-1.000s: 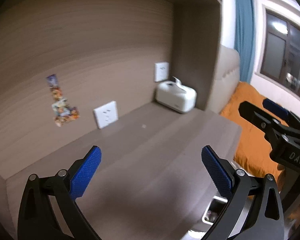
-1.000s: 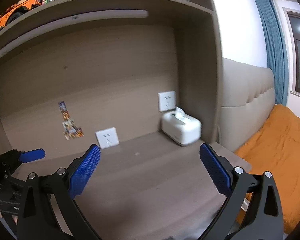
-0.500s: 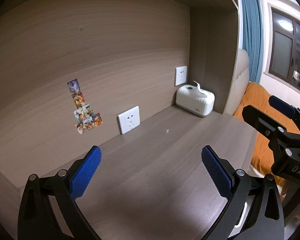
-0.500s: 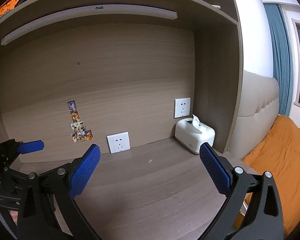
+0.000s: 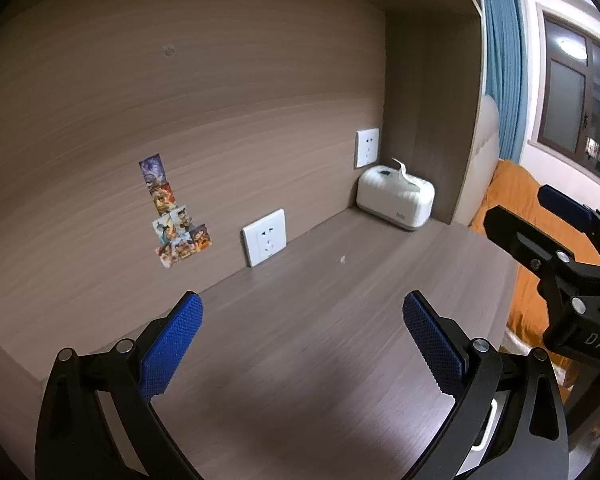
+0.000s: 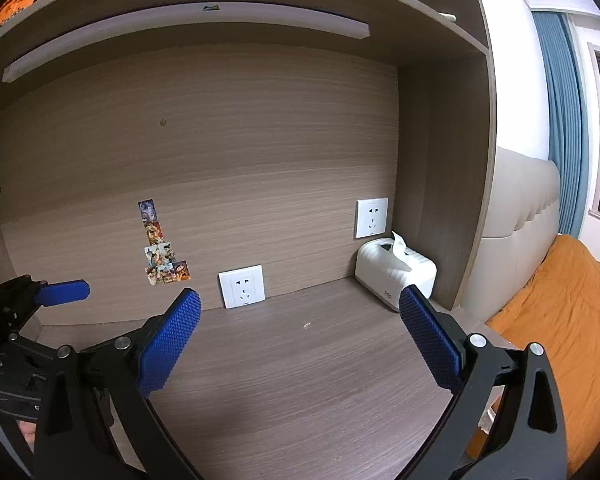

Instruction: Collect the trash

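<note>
The only trash in view is a tiny white scrap (image 5: 343, 258) on the desk (image 5: 300, 360), just above centre frame, ahead of and between both pairs of jaws; it is too small to show a long axis. The left gripper (image 5: 302, 338) and right gripper (image 6: 300, 330) are both spread wide and empty, neither clearly nearer. Legible writing: "DAS" on the right gripper's body at the left view's right edge; the tissue box (image 6: 394, 276) label is unreadable.

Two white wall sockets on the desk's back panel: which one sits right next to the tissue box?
The higher white wall socket in the right corner, directly above the white tissue box. The lower white socket stands at desk level, nearer the stickers.
</note>
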`<state>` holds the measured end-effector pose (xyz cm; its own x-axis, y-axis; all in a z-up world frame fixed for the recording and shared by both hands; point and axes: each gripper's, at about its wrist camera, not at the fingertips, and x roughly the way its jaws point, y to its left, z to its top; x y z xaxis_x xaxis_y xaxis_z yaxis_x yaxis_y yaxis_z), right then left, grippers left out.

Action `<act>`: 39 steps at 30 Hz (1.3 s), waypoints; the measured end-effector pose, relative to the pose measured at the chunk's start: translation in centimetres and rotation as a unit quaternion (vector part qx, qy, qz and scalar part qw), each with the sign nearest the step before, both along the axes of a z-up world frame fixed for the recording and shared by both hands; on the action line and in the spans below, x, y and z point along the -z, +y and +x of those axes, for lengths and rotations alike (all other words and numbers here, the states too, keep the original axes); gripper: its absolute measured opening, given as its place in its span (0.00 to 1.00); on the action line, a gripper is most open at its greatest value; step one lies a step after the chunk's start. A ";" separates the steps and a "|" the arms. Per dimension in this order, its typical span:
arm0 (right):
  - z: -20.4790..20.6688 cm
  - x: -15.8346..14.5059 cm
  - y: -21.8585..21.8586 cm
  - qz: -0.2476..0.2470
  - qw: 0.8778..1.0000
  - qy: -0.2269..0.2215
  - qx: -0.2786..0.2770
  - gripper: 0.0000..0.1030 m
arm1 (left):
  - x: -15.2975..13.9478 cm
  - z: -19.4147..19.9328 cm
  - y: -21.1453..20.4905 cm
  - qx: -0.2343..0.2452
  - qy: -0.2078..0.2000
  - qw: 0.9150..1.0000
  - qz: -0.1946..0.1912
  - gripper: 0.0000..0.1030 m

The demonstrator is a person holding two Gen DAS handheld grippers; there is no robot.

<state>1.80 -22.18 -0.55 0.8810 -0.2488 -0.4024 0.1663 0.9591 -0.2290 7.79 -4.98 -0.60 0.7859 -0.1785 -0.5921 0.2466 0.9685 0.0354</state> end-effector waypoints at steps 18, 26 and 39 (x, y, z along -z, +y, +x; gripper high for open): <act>-0.5 -0.2 0.1 0.001 1.000 -0.004 0.004 0.96 | -0.4 -0.6 0.0 0.005 -0.009 1.000 0.005 0.95; -0.6 -0.2 0.2 0.002 1.000 -0.005 0.006 0.96 | -0.5 -0.7 0.1 0.004 -0.008 1.000 0.003 0.95; -0.9 -0.2 0.3 0.000 1.000 -0.006 0.007 0.96 | -0.6 -0.9 0.3 0.005 -0.011 1.000 0.003 0.95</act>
<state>0.89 -21.91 -0.37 0.8823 -0.2606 -0.3920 0.1820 0.9568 -0.2265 6.91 -4.66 -0.02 0.7973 -0.1828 -0.5753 0.2555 0.9656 0.0473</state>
